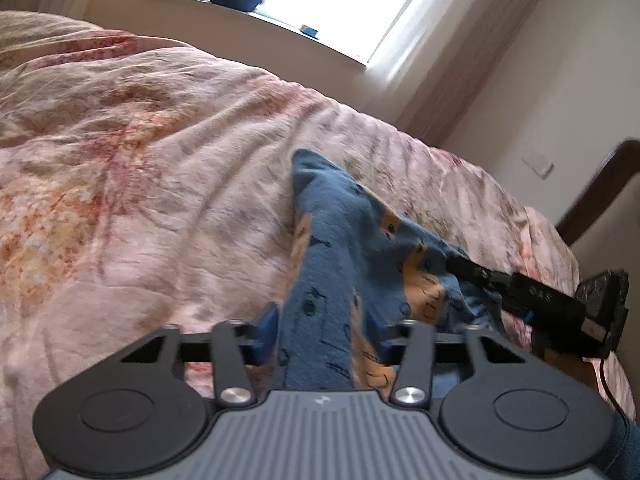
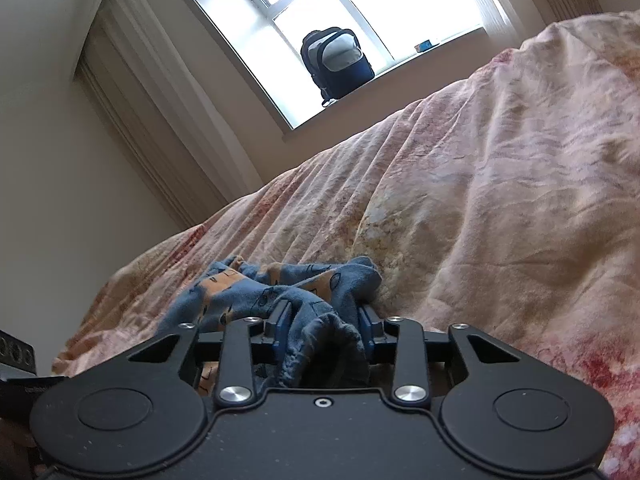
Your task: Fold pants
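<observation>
My left gripper (image 1: 326,332) and right gripper (image 2: 324,326) jaws both clench the soft blue bear-print pants (image 1: 340,248), bunched on the wrinkled floral bedspread (image 1: 140,160).

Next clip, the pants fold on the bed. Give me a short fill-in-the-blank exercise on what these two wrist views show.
1. The blue patterned pants lie on a pink floral ____.
2. The left gripper and the right gripper each have ____ fabric between the fingers.
3. On the windowsill stands a dark ____.
4. In the left wrist view, the right gripper reaches the pants from the ____ side of the picture.

Missing words: bedspread; blue; backpack; right
</observation>
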Motion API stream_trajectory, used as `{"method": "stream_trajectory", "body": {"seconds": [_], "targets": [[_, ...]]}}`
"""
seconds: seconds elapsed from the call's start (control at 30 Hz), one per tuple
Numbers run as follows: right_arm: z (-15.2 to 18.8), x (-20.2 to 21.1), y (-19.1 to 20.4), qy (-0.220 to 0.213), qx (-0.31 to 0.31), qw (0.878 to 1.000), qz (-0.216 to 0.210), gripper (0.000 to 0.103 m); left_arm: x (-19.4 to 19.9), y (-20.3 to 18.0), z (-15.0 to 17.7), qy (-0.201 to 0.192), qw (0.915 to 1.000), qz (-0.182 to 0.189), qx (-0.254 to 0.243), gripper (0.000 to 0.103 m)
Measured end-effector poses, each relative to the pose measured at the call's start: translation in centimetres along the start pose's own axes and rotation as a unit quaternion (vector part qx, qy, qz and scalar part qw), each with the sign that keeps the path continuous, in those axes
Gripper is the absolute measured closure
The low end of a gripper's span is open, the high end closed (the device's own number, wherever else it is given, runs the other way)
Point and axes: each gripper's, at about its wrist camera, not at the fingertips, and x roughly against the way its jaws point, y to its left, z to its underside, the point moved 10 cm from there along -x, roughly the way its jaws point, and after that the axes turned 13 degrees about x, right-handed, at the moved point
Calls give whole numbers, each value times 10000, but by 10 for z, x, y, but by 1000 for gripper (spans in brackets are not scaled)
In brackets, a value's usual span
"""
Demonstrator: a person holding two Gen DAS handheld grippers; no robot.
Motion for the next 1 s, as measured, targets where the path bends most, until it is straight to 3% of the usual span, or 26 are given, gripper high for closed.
{"method": "stream_trajectory", "body": {"seconds": [0.2,0.43,0.67,0.83,1.0], "targets": [[-1,1,14,-29,628,9968,487,76,1,-5,3,-45,9992,-239,-328,73],[-4,2,44,-87,1809,9764,1174,80,0,-4,3,-57,9992,-251,-310,74],[-4,2,54,-83,2410,9593,1471,82,1,-7,3,-70,9986,-325,-411,74],[-4,1,55,-96,2503,9558,1536,82,2,-9,2,-95,9984,-315,-455,76],[-5,4,64,-206,2755,9467,1656,83,8,-12,1,-169,9982,-243,-528,83]]}}
